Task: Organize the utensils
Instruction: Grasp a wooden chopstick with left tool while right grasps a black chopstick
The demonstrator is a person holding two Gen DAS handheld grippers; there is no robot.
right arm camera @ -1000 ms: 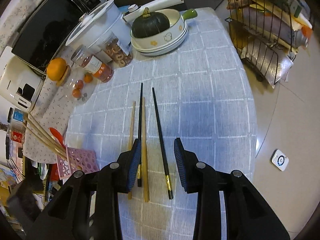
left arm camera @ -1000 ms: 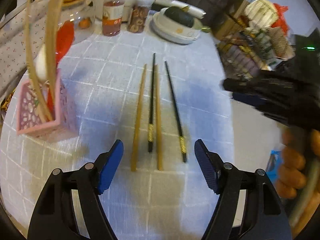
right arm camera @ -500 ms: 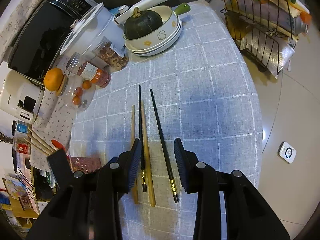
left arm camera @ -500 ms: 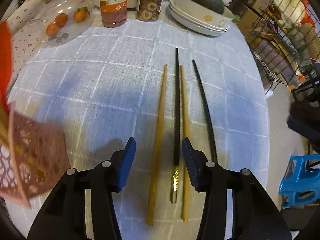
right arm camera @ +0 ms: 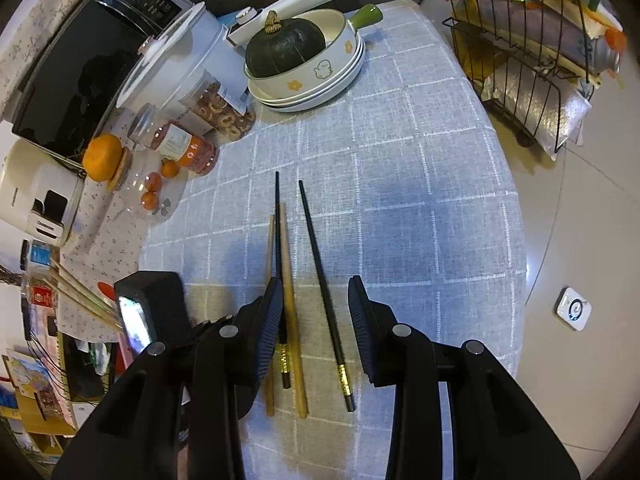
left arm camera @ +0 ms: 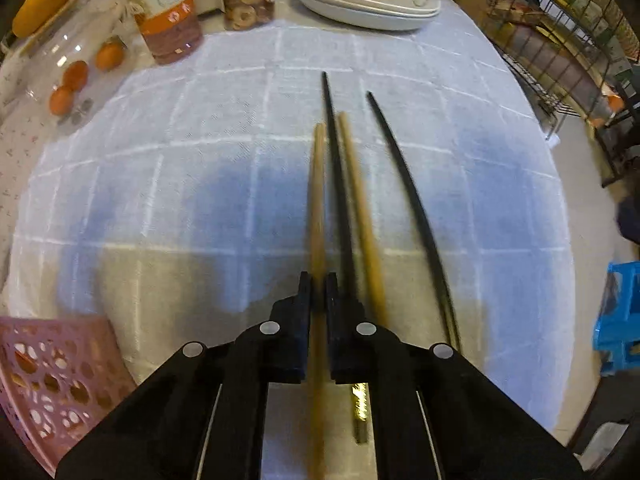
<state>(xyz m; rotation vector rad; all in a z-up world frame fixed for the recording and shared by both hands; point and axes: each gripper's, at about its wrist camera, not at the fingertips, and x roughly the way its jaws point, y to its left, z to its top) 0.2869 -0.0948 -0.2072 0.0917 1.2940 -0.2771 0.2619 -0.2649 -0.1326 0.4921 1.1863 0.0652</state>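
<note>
Two wooden and two black chopsticks lie side by side on the checked tablecloth. My left gripper [left arm camera: 318, 292] is shut on the leftmost wooden chopstick [left arm camera: 318, 200], near its thick end. Right of it lie a black chopstick [left arm camera: 338, 184], the second wooden chopstick [left arm camera: 360, 216] and the other black chopstick [left arm camera: 408, 192]. My right gripper [right arm camera: 316, 300] is open above the chopsticks, its jaws either side of the right black chopstick [right arm camera: 320, 264]. The pink perforated utensil holder [left arm camera: 52, 380] stands at the lower left.
Stacked plates with a bowl [left arm camera: 368, 0], snack jars [left arm camera: 168, 12] and a glass dish of small oranges [left arm camera: 68, 76] stand at the table's back. A dark squash [right arm camera: 284, 48] sits in the bowl. A wire rack [right arm camera: 532, 40] stands off the right edge. A blue stool [left arm camera: 620, 312] is beside the table.
My left gripper moved forward and down over the chopsticks and closed on the leftmost wooden one. My right gripper stayed open and shifted little.
</note>
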